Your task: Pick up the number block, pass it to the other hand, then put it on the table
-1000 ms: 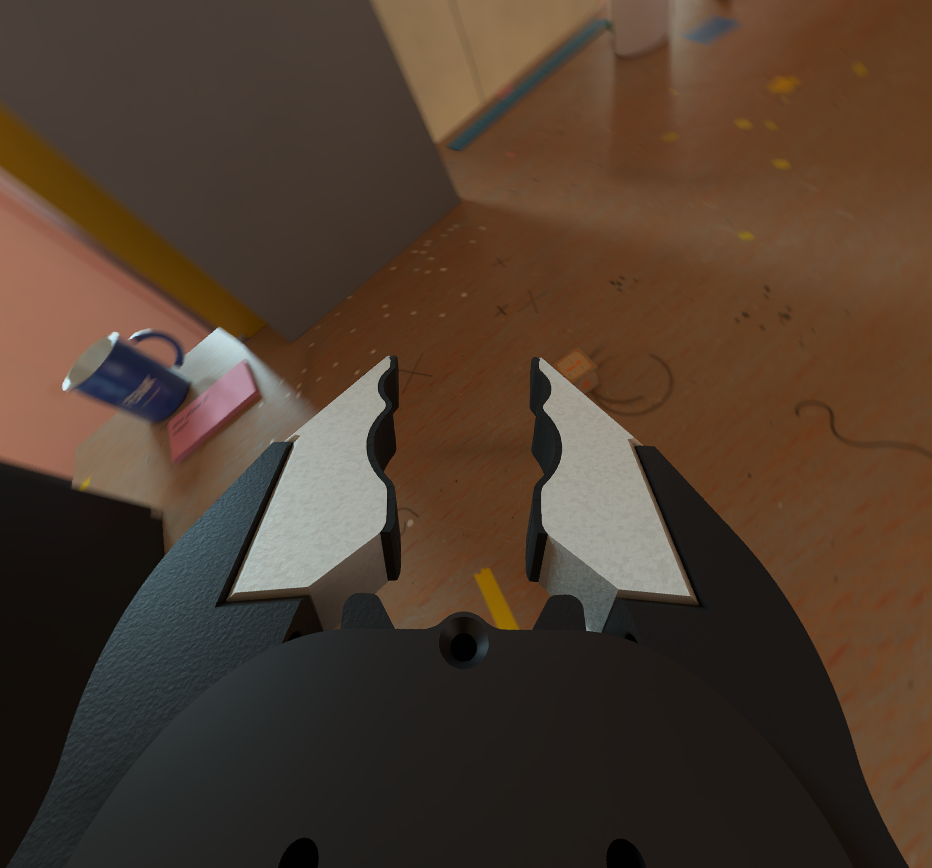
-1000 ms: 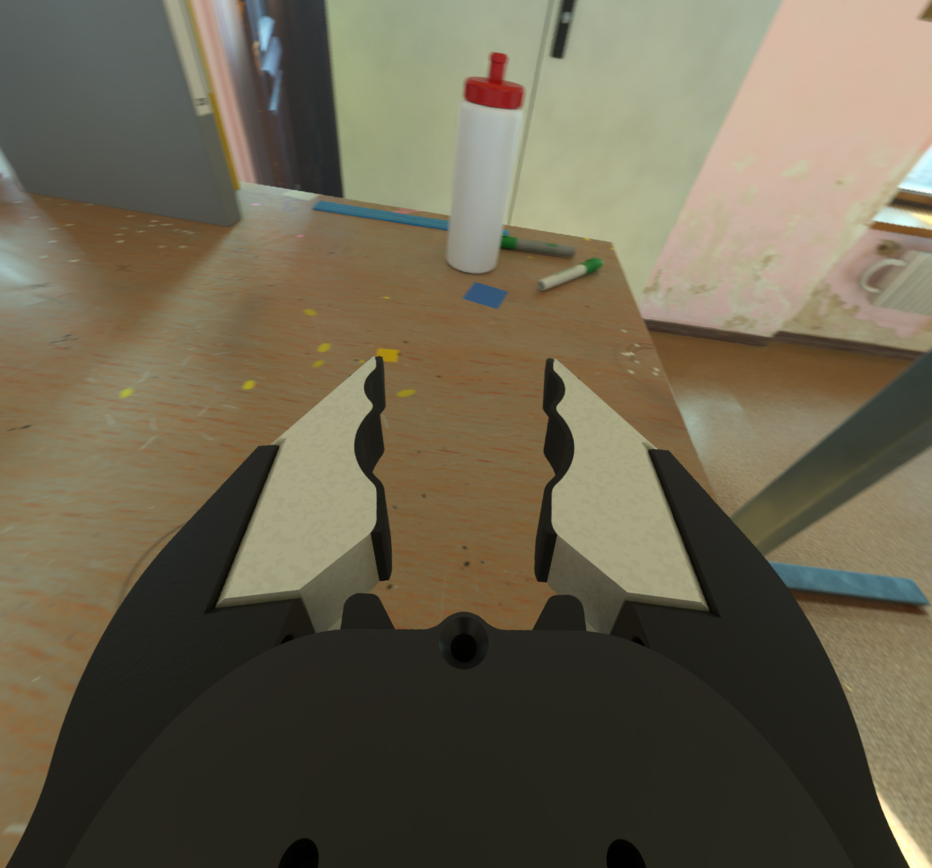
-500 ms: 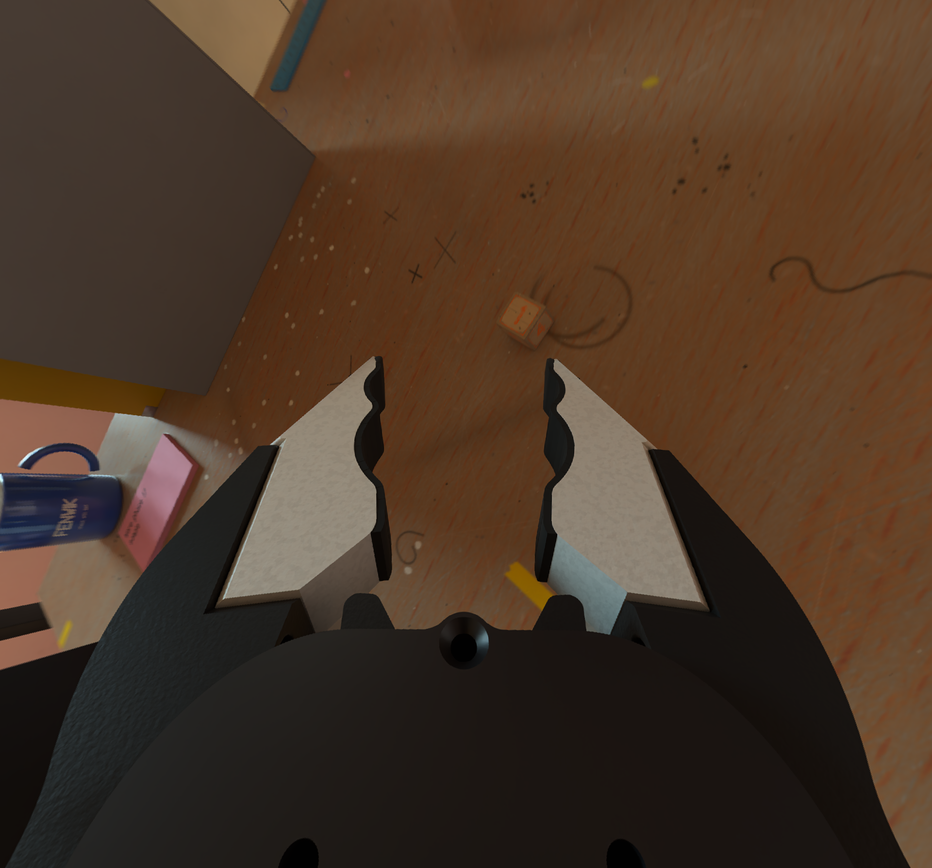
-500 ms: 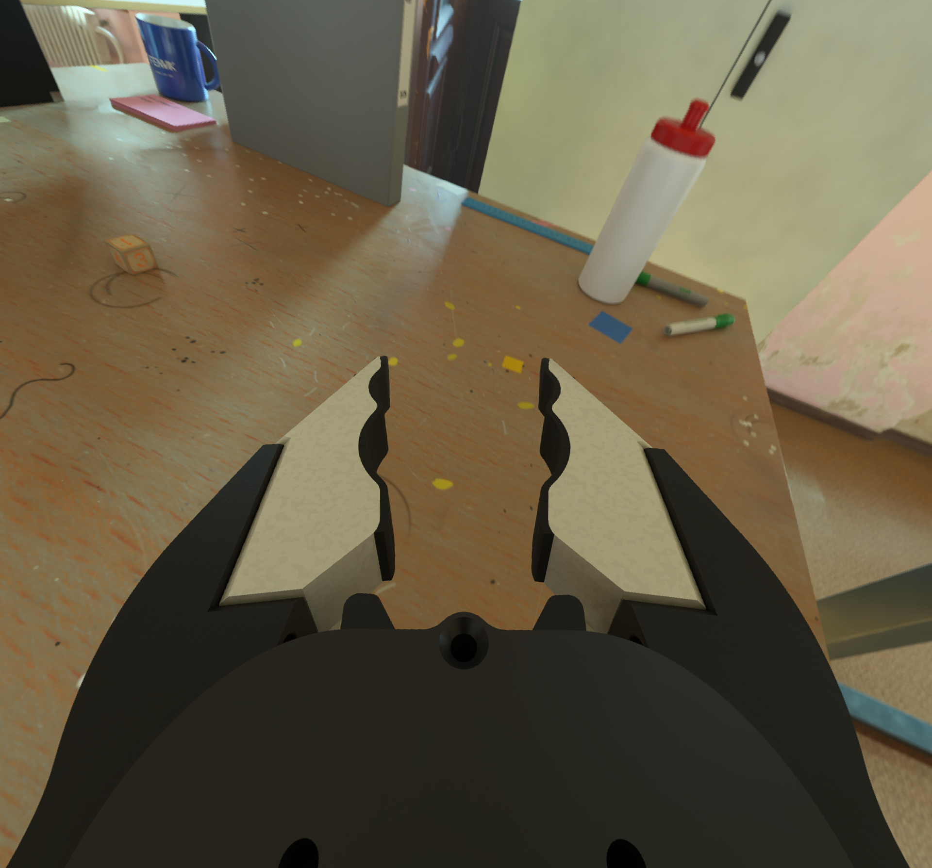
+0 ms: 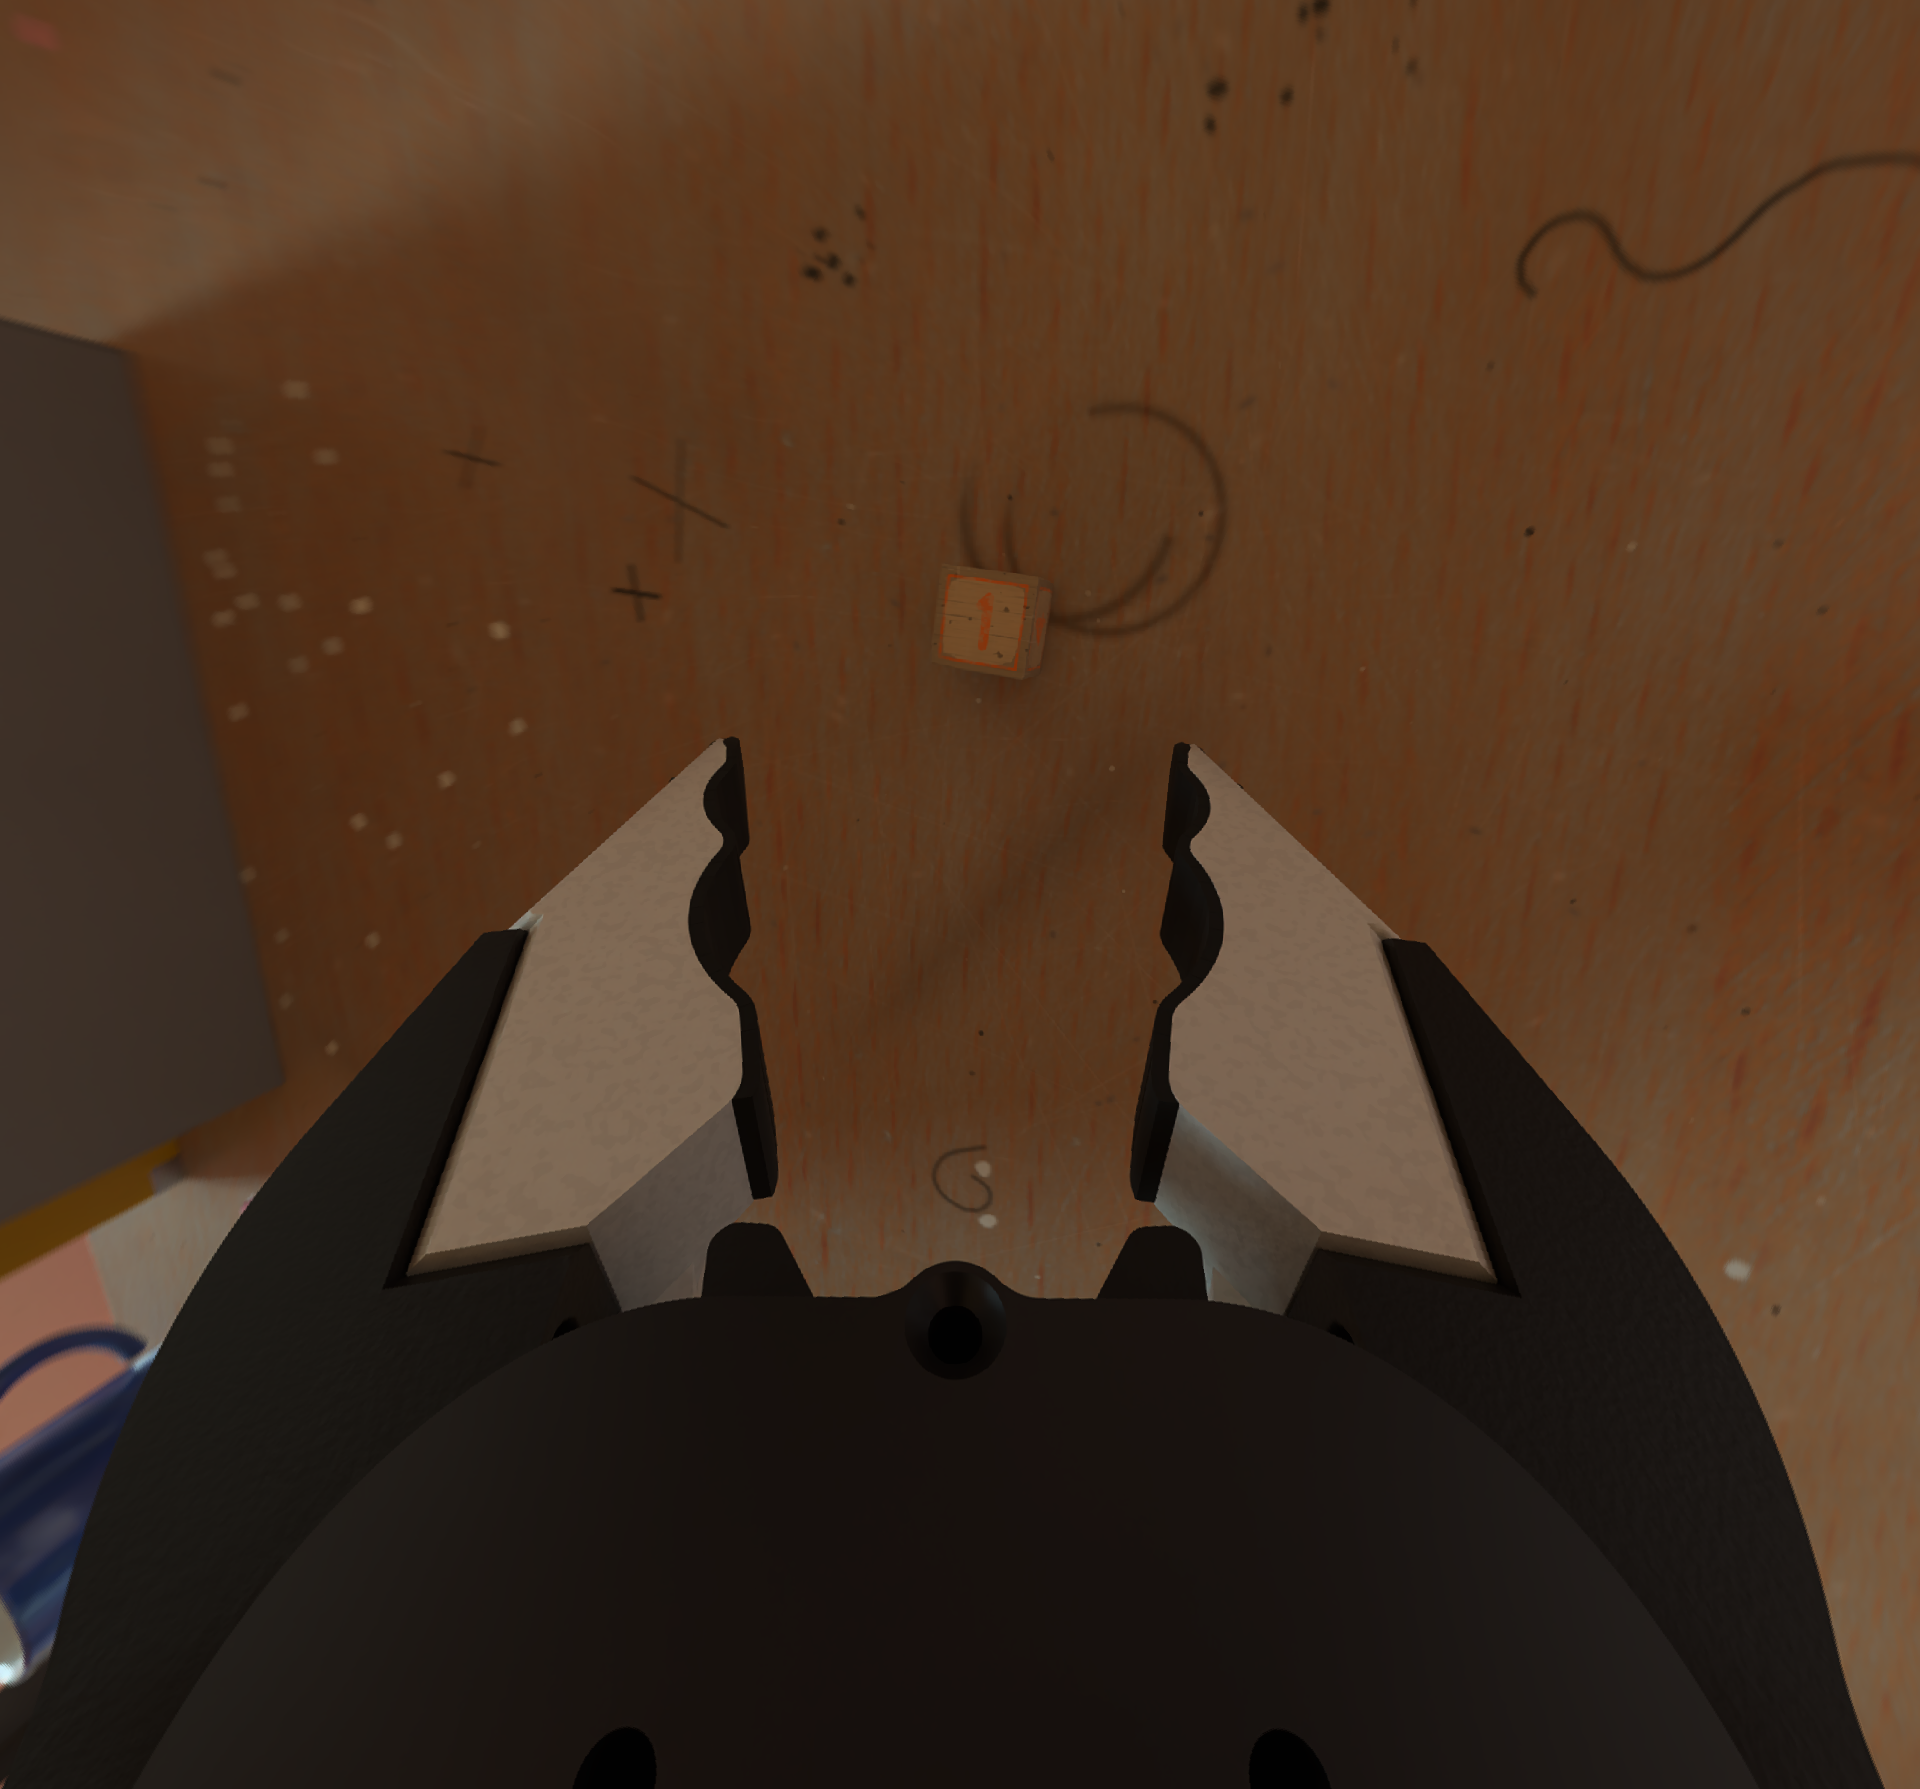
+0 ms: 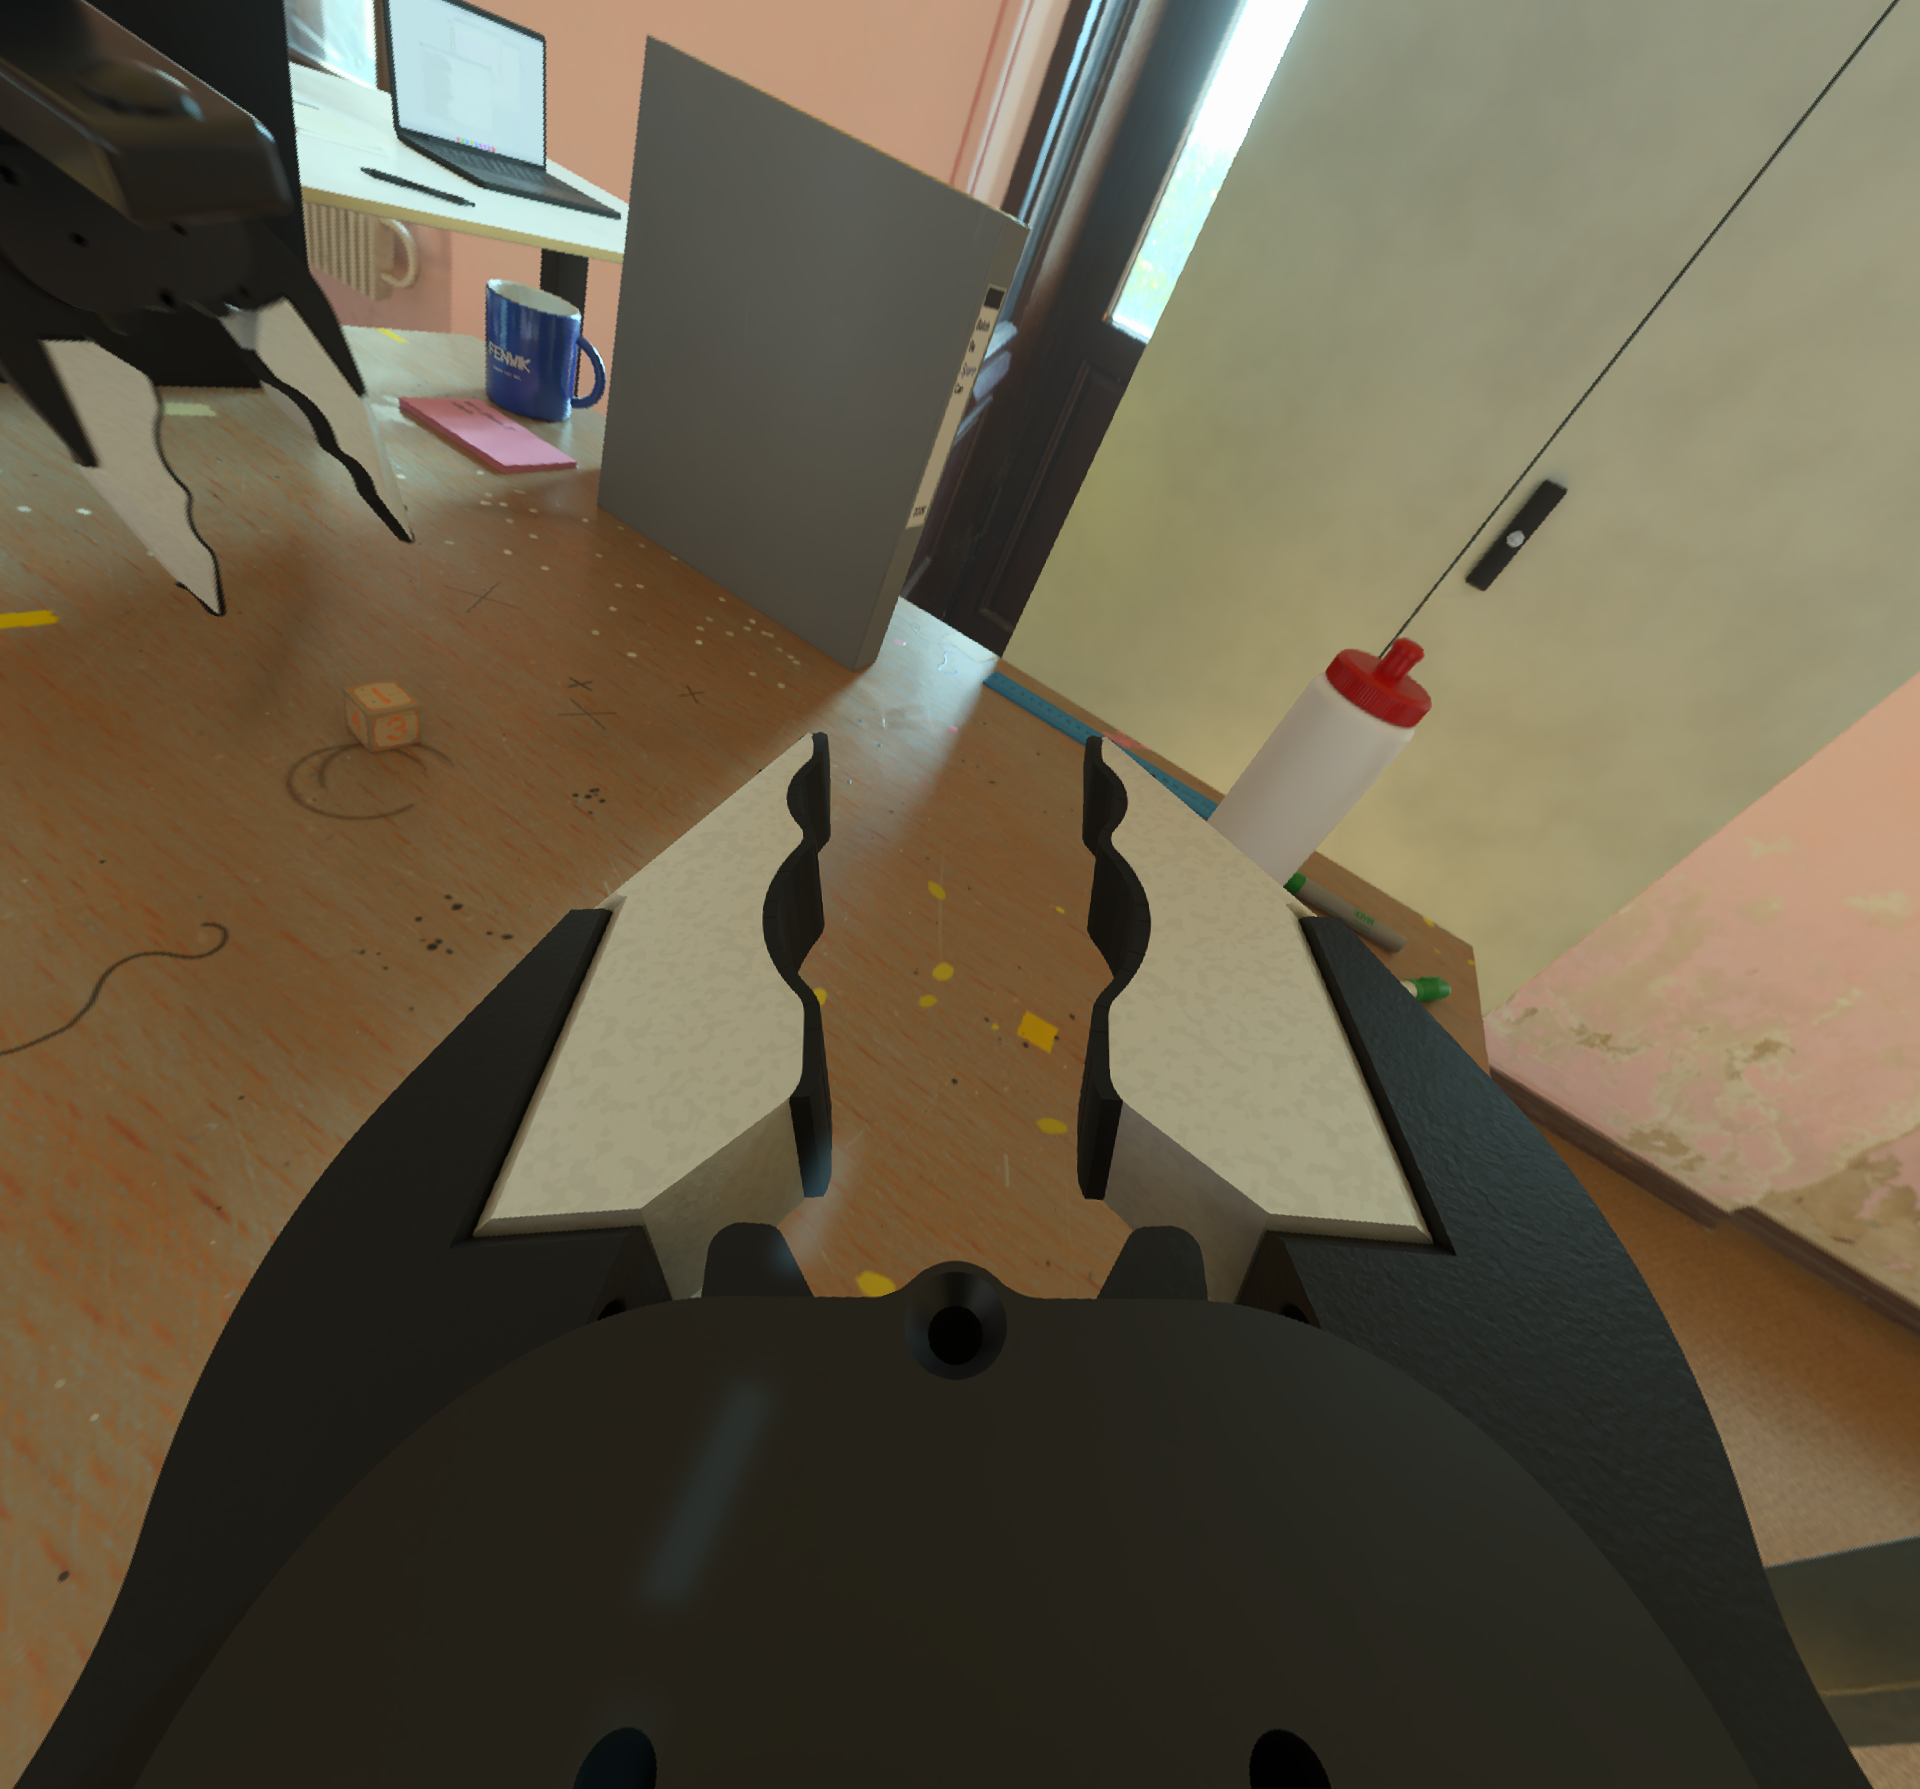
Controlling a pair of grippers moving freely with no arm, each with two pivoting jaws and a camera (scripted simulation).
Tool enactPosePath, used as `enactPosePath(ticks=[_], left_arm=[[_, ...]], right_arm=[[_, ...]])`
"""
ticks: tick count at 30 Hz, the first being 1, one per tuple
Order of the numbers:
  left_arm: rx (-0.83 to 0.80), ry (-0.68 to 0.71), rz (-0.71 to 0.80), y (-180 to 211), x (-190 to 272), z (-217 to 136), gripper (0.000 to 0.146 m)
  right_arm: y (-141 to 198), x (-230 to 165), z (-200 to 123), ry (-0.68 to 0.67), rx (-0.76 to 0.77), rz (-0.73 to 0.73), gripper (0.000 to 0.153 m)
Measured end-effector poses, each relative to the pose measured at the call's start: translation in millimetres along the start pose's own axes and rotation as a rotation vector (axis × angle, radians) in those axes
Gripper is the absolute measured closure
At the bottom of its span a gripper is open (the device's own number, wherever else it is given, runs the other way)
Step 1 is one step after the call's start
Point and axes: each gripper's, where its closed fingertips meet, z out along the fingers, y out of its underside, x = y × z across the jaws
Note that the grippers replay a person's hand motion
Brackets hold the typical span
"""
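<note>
The number block (image 5: 987, 623) is a small wooden cube with orange markings. It sits on the wooden table (image 5: 1455, 804) beside a drawn circle. My left gripper (image 5: 954, 744) is open and empty. It looks almost straight down, with the block just beyond its fingertips. In the right wrist view the block (image 6: 381, 716) lies at mid left, and the left gripper (image 6: 301, 576) hangs above it, tips down and apart. My right gripper (image 6: 954, 740) is open and empty, well to the right of the block and above the table.
A tall grey box (image 6: 790, 389) stands behind the block, with a blue mug (image 6: 532, 349) and a pink pad (image 6: 488, 432) to its left. A white bottle with a red cap (image 6: 1320, 763) and green markers (image 6: 1429, 987) lie near the table's right edge.
My left gripper has tilted down and come over the block, which now sits nearer its tips and centred. My right gripper has turned left, bringing the block and the left gripper into its view.
</note>
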Motion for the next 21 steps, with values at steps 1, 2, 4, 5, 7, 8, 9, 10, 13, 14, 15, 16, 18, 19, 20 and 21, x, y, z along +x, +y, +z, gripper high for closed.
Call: enactPosePath(ticks=[1, 2, 4, 5, 7, 8, 9, 10, 13, 14, 15, 16, 18, 19, 20, 21], left_arm=[[-0.04, 0.046, 0.018, 1, -1, 10, 0.066], [-0.084, 0.086, 0.034, 3, 0, 19, 0.068], [-0.162, 0.146, 0.061, 8, 2, 36, 0.072], [-0.183, 0.165, 0.069, 9, 3, 43, 0.073], [-0.187, 0.196, 0.075, 7, 6, 53, 0.075], [-0.183, 0.202, 0.076, 6, 6, 57, 0.076], [-0.18, 0.209, 0.076, 5, 7, 59, 0.077], [-0.178, 0.215, 0.074, 4, 7, 61, 0.078], [-0.191, 0.237, 0.074, 5, 9, 67, 0.094], [-0.198, 0.243, 0.074, 7, 9, 69, 0.102], [-0.198, 0.244, 0.072, 7, 10, 70, 0.112], [-0.192, 0.239, 0.065, 8, 9, 71, 0.119], [-0.187, 0.221, 0.042, 9, 7, 70, 0.12], [-0.18, 0.207, 0.031, 10, 6, 69, 0.12], [-0.163, 0.189, 0.017, 9, 4, 67, 0.12], [-0.129, 0.172, -0.007, 7, 1, 63, 0.12]], right_arm=[[4, -1, 0, 0.002, -0.009, 0.003, 0.104], [9, -1, 0, 0.002, -0.026, 0.004, 0.105], [18, -1, -2, 0.009, -0.055, 0.003, 0.105], [22, -1, -3, 0.013, -0.064, 0.002, 0.104], [26, 2, -4, 0.021, -0.071, 0.006, 0.104], [28, 4, -5, 0.025, -0.07, 0.012, 0.104], [29, 6, -4, 0.024, -0.069, 0.02, 0.104], [31, 6, -4, 0.019, -0.07, 0.028, 0.104], [38, 6, 1, 0.01, -0.086, 0.033, 0.094], [40, 6, 2, 0.008, -0.091, 0.031, 0.091], [42, 5, 3, 0.006, -0.095, 0.029, 0.087], [44, 5, 4, 0.004, -0.099, 0.028, 0.084], [46, 3, 6, -0.001, -0.103, 0.028, 0.084], [47, 1, 7, -0.005, -0.104, 0.028, 0.085], [48, 0, 8, -0.01, -0.107, 0.026, 0.085], [48, -3, 9, -0.017, -0.109, 0.025, 0.085]])
